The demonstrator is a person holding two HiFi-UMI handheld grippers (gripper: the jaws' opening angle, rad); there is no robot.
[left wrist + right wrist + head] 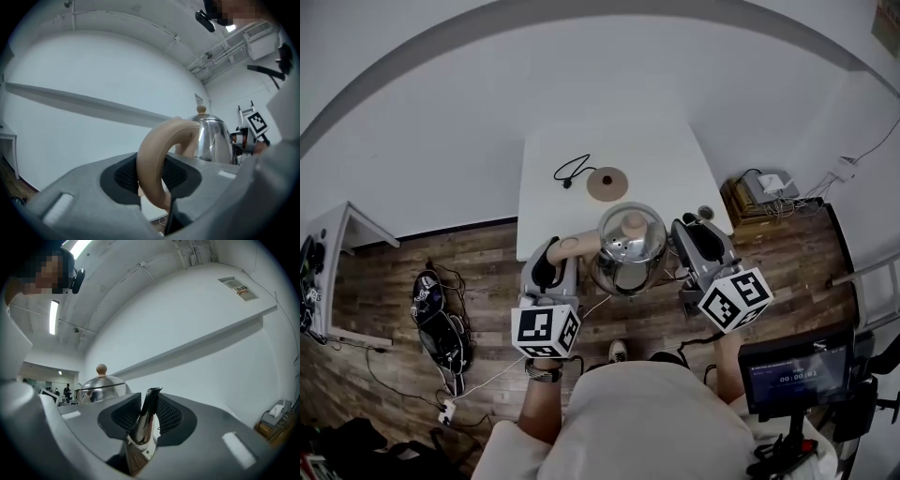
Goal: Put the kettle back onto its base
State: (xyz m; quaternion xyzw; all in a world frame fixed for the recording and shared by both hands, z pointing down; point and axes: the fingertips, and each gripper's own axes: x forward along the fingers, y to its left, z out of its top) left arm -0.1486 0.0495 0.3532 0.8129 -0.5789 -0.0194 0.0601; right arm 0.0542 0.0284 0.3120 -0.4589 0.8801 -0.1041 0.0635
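Steel kettle at centre frame in the head view, over the lower edge of the white counter. Left hand-held gripper: jaws partly closed, pads clamped on the beige handle. Right hand-held gripper: jaws set close about the spout, pads touching it. Tan round base, with black cord, lies on the counter above the kettle in frame, apart from it.

One kettle, one base, probably one cord.
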